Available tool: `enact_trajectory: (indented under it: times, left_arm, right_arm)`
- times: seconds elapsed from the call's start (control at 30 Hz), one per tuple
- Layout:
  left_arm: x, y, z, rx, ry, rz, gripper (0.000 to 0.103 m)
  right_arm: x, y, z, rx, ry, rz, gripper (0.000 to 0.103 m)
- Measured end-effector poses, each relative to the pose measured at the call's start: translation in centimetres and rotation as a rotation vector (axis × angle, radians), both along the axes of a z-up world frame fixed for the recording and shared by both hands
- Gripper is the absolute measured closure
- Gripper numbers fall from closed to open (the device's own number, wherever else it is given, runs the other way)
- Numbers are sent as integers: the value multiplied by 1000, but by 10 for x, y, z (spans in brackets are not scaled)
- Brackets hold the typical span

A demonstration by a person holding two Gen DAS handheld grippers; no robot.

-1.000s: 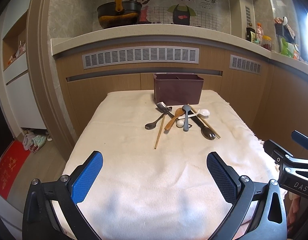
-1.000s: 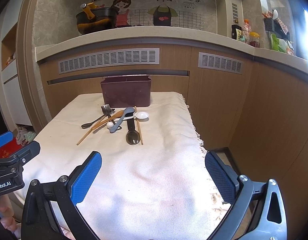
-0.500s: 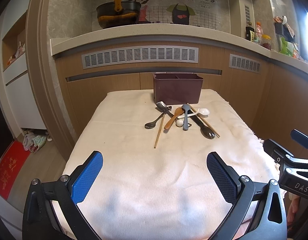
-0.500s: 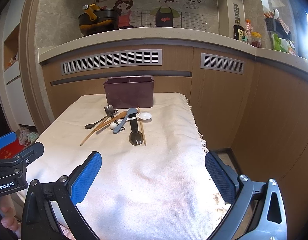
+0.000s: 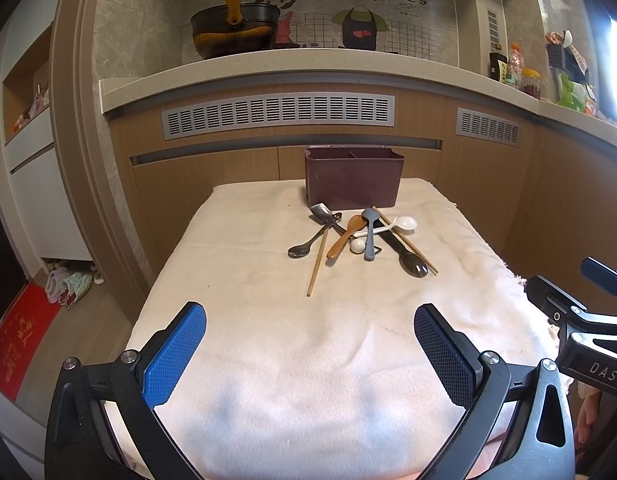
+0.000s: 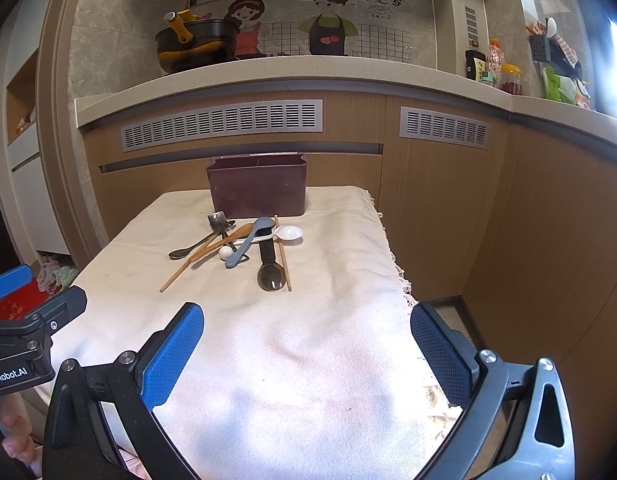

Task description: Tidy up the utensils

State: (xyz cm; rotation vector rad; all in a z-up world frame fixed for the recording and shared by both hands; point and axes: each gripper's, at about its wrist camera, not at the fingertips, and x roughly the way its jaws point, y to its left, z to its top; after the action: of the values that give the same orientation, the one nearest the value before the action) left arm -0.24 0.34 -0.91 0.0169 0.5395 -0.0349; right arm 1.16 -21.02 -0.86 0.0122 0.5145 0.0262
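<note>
A dark maroon utensil holder with an inner divider stands at the far end of a cloth-covered table. In front of it lies a heap of utensils: a metal spoon, a wooden spoon, a grey-blue spoon, a white spoon, a black spoon and wooden chopsticks. My left gripper and right gripper hover open over the near end, holding nothing.
Wooden cabinet fronts with vent grilles rise right behind the table. A counter above carries a black pot and jars. The table's fringed right edge drops to the floor. A red mat lies at the left.
The right gripper has moved a little forward and to the left, so the utensils sit more centred in its view. The left gripper has barely moved. Both stay open.
</note>
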Motion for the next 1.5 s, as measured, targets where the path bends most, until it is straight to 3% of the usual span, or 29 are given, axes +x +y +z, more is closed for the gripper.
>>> enact_trajectory:
  times: [0.43, 0.6, 0.8, 0.97, 1.13, 1.3, 1.5]
  left_arm:
    - [18, 2, 8, 9, 16, -48, 0]
    - [61, 11, 13, -44, 29, -78, 0]
    - [134, 20, 23, -41, 17, -73, 0]
    - [186, 35, 22, -31, 44, -62, 0]
    - [220, 54, -5, -32, 128, -39, 2]
    - [236, 65, -33, -44, 204, -20, 14]
    - [242, 80, -43, -105, 219, -2, 15]
  right_arm:
    - [12, -3, 0, -15, 14, -5, 0]
    - [46, -5, 12, -76, -19, 1, 0]
    - [117, 5, 24, -190, -26, 43, 0]
    - [182, 15, 12, -211, 66, 88, 0]
    - [231, 30, -14, -166, 177, 131, 0]
    - [259, 52, -41, -149, 258, 172, 0]
    - [262, 76, -54, -185, 312, 309, 10]
